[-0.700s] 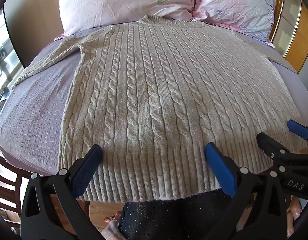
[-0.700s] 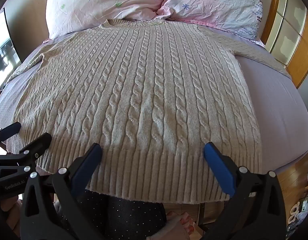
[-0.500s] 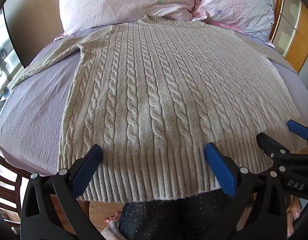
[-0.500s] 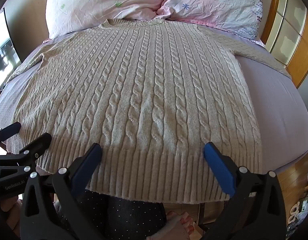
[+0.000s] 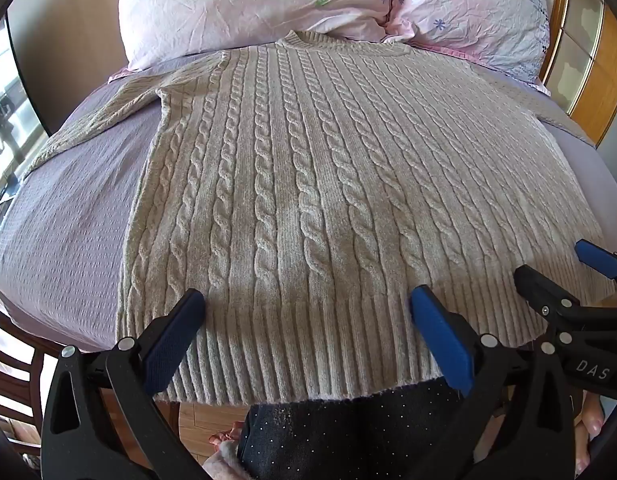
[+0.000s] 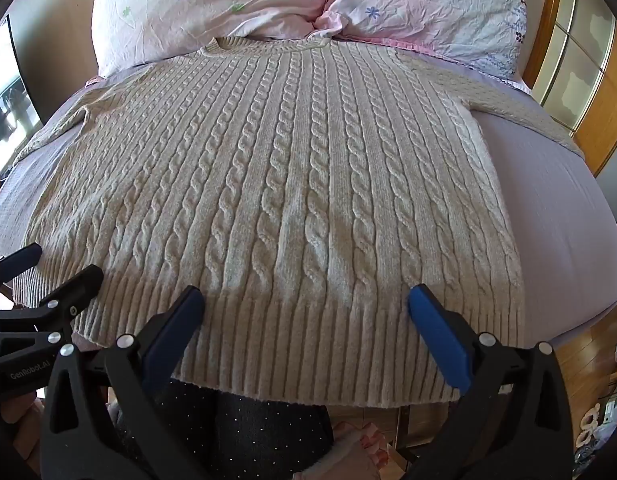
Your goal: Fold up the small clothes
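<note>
A beige cable-knit sweater point(image 5: 308, 184) lies flat and face up on a lilac bed, collar toward the pillows, sleeves spread to both sides; it also shows in the right wrist view point(image 6: 292, 184). My left gripper point(image 5: 306, 320) is open and empty, hovering over the left half of the ribbed hem. My right gripper point(image 6: 304, 320) is open and empty over the right half of the hem. Each gripper shows at the edge of the other's view: the right one point(image 5: 564, 276) and the left one point(image 6: 52, 272).
Two pink floral pillows point(image 5: 252, 4) lie at the head of the bed. The lilac sheet point(image 5: 64, 224) lies bare on both sides of the sweater. A wooden headboard point(image 6: 588, 80) stands at the right. The person's dark trousers point(image 5: 348, 432) and feet are below the hem.
</note>
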